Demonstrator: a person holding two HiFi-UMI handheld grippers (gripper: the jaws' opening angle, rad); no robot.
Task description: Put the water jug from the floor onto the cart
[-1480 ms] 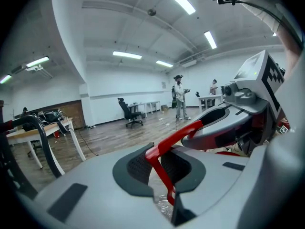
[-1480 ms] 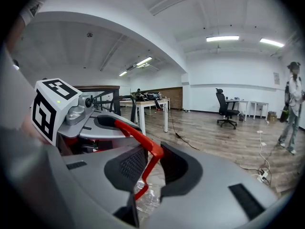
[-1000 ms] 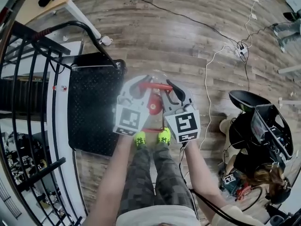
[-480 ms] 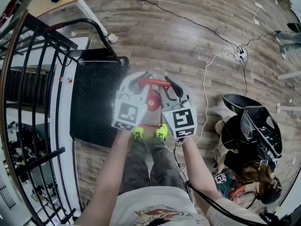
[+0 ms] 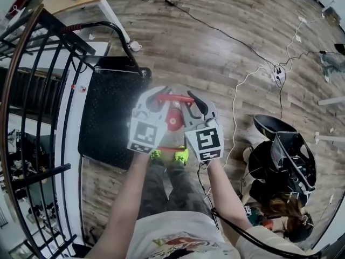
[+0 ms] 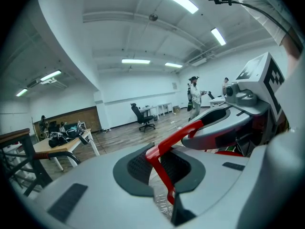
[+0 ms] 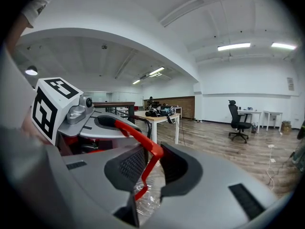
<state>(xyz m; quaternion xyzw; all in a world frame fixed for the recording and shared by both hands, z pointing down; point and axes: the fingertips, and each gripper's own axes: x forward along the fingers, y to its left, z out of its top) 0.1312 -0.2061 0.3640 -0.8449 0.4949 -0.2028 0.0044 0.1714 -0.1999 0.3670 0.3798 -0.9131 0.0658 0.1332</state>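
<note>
Since a second ago the water jug (image 5: 173,121) has risen higher above the wooden floor (image 5: 215,53). The left gripper (image 5: 161,95) and right gripper (image 5: 192,97) each clamp narrowly on its red handle (image 5: 175,97). It hangs just right of the black cart (image 5: 108,117).

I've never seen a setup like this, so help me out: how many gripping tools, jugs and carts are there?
Grey handheld two-jaw grippers: 2, left gripper, right gripper
Clear plastic water jug with red handle: 1
Black flat platform cart: 1
Total: 4
</note>
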